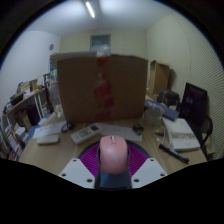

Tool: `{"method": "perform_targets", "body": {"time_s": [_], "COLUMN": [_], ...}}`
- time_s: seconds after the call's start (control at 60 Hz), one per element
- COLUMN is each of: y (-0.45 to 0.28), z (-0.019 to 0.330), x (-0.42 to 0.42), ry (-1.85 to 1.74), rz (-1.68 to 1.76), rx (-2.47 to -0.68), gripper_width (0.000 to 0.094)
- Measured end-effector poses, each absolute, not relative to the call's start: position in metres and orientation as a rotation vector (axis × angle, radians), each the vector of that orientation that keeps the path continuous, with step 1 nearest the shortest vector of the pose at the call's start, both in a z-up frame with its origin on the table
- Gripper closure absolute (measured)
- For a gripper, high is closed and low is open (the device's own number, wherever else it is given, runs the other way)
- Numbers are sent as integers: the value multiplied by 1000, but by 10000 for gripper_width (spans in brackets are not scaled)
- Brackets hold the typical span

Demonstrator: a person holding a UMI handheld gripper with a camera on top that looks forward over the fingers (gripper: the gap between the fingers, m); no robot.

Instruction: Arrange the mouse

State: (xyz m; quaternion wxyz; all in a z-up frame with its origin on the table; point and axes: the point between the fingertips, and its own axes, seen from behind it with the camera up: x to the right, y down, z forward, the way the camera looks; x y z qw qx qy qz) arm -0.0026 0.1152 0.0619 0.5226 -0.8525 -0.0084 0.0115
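Observation:
A pink computer mouse (114, 156) sits between my gripper's (114, 150) two fingers, its nose pointing ahead along them. The magenta pads (90, 153) press against both of its sides, so the gripper is shut on the mouse. The mouse appears to be held a little above the wooden table (55, 152). Its rear end is hidden between the fingers.
A large cardboard box (100, 88) stands upright at the back of the table. A white flat device (85, 131) lies ahead to the left. To the right are a white booklet (182, 135), a black pen (172, 153) and a dark screen (193, 103). Cluttered shelves (25, 110) stand at the left.

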Motion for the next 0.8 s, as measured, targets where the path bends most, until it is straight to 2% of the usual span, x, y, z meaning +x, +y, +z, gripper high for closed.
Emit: {"method": "perform_targets", "body": {"time_s": [0.133, 0.15, 0.167, 0.183, 0.217, 0.25, 0.267, 0.283, 0.317, 0.333, 0.35, 0.4, 0.417, 0.433, 0.45, 0.467, 0.55, 0.683, 0.8], "y": [105, 112, 110, 107, 108, 109, 110, 109, 111, 110, 109, 100, 97, 94, 92, 89, 55, -21, -94], "z": [-14, -10, -11, -16, -15, -13, -13, -12, -12, -12, -13, -11, -9, -4, 1, 7, 44, 105, 141], "x": [7, 7, 8, 7, 7, 7, 7, 8, 10, 13, 15, 17, 16, 15, 14, 15, 17, -5, -40], "ry": [-87, -96, -86, -78, -68, -75, -83, -87, -84, -75, -63, -7, 7, 18, 28, 41, 92, 148, 194], "rz": [-15, -15, -3, 5, 14, 5, -3, -12, -23, -30, -30, -9, 4, 17, 24, 21, -24, -32, -16], "rx": [-2213, -2176, -2172, -2205, -2202, -2201, -2206, -2216, -2224, -2240, -2258, -2318, -2326, -2327, -2321, -2315, -2296, -2261, -2262], "gripper_width": [565, 568, 524, 553, 545, 489, 411, 430, 341, 347, 276, 138, 85, 161, 43, 74, 97, 95, 98]}}
